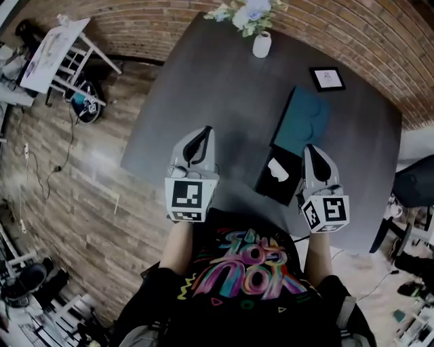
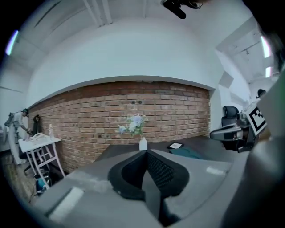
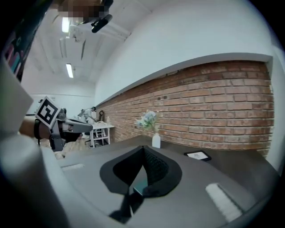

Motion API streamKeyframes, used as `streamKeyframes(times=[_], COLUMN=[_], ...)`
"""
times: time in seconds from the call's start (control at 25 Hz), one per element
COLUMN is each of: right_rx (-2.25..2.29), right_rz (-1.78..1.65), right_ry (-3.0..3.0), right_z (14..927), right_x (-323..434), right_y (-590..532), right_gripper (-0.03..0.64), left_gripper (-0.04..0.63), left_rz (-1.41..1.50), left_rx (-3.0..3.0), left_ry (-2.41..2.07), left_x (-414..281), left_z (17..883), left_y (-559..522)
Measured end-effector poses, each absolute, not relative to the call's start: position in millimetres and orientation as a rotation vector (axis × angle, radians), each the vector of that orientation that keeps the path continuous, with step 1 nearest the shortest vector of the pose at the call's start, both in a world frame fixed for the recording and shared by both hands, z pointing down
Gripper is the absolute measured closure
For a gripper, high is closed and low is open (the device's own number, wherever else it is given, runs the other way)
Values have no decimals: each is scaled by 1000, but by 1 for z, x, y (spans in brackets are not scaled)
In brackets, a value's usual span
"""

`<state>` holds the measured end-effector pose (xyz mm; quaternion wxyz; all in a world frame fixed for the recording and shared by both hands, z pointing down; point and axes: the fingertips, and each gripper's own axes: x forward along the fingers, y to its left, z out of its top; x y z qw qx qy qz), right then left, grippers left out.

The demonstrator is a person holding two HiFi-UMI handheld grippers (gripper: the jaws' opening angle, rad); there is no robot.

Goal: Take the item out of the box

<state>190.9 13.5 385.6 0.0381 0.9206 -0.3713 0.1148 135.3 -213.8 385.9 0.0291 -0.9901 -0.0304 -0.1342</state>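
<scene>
- The left tongs (image 1: 206, 130) (image 2: 145, 152) are clenched, tip against tip, with nothing between them; they hang over the near part of the dark desk (image 1: 203, 81).
- The right tongs (image 1: 308, 148) (image 3: 143, 147) are clenched too, and nothing is pinched at their tips.
- The box (image 1: 290, 146) lies open on the desk between the two pairs of tongs, much nearer the right ones. Its black half is just beside them on their left, and its teal half (image 1: 302, 120) (image 2: 185, 152) stretches away ahead of them.
- The white item (image 1: 277, 169) sits inside the black half of the box, just left of the right tongs. Neither pair touches it.
- A white vase (image 1: 262, 45) (image 2: 143, 143) (image 3: 156, 140) with pale flowers (image 1: 244, 13) (image 2: 132, 124) (image 3: 148, 119) stands at the far edge of the desk, well ahead of both tongs.
- A small framed card (image 1: 327, 78) (image 2: 175, 145) (image 3: 197, 155) lies flat beyond the teal half, ahead of the right tongs.
- A brick wall (image 2: 111, 107) (image 3: 213, 102) runs behind the desk.
- A white trolley (image 1: 61, 51) (image 2: 38, 151) stands on the floor, far off to the left of the left tongs.
</scene>
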Motion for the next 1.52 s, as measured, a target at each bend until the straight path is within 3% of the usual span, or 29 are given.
streamKeyframes(times=[0.44,1.52], right_rx=[3008,3030], right_rz=[457,456], right_ry=[-609,-591], right_z=[399,396], right_x=[182,181], right_y=[90,144], right_gripper=[615,615], left_gripper=[594,594], left_rz=[-408,-417], left_rx=[-2956,-2875], left_ry=[-629,-783], left_x=[211,210], left_z=[394,394], left_y=[-145,-59])
